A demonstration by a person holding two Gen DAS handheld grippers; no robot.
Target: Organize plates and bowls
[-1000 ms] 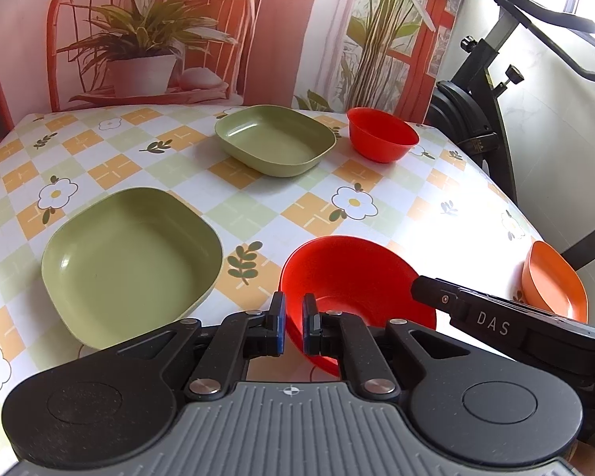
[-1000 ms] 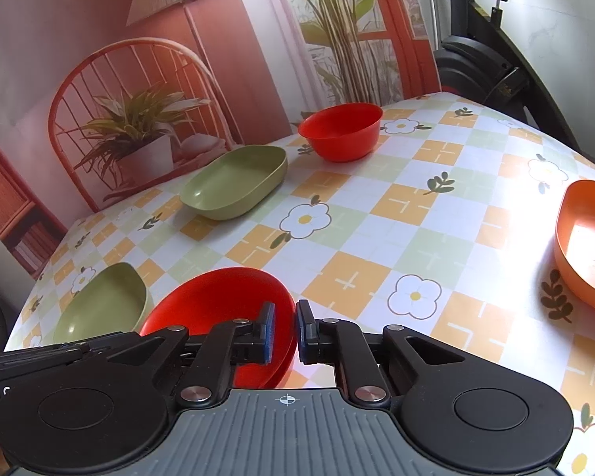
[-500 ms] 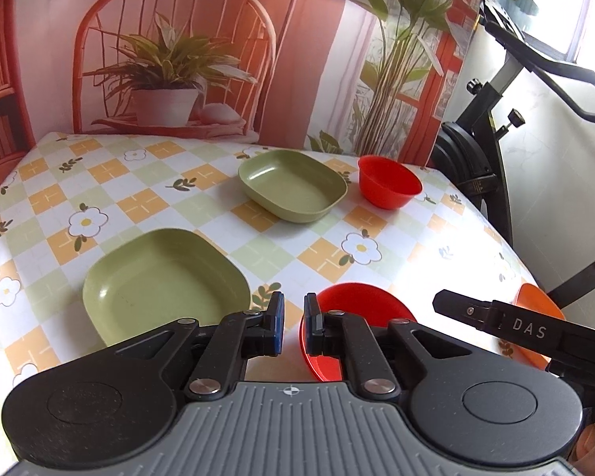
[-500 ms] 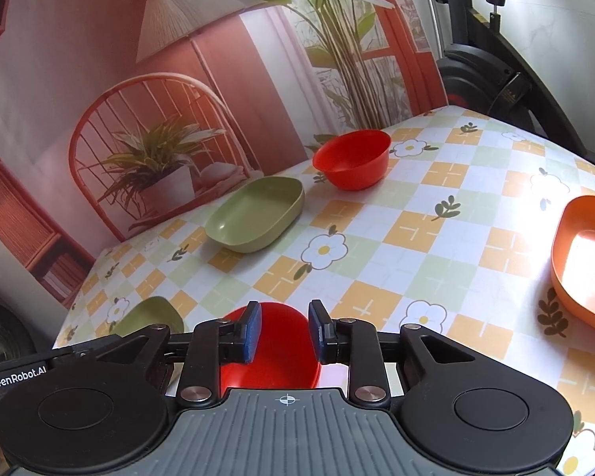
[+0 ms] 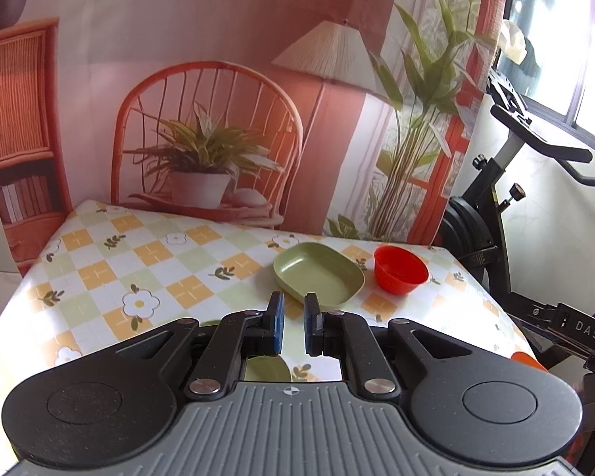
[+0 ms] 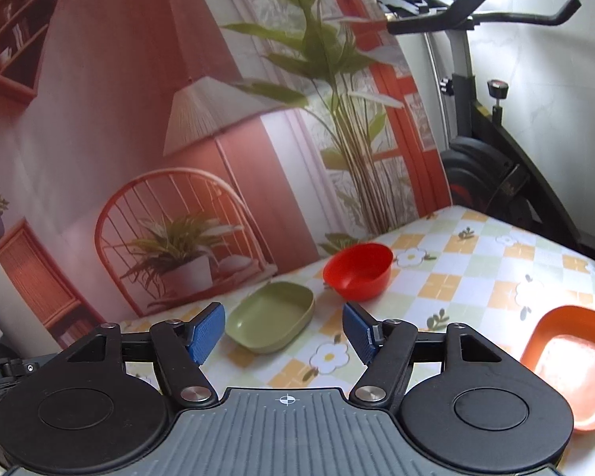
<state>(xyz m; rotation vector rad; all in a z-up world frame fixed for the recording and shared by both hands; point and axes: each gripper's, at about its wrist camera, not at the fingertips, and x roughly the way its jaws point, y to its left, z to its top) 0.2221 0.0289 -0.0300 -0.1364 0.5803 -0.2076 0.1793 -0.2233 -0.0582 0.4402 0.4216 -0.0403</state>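
Left wrist view: a checkered counter (image 5: 99,273) before a printed backdrop; one green plate (image 5: 318,273) and one red bowl (image 5: 400,269) sit far right. The left hand-held gripper (image 5: 294,327), narrow and empty, has risen.

Right wrist view: the right hand-held gripper (image 6: 284,333) now gapes wide; one orange plate (image 6: 575,361) lies near right.

A green square plate (image 6: 271,315) lies upright beside a red bowl (image 6: 359,271); an orange plate (image 6: 571,361) sits apart.
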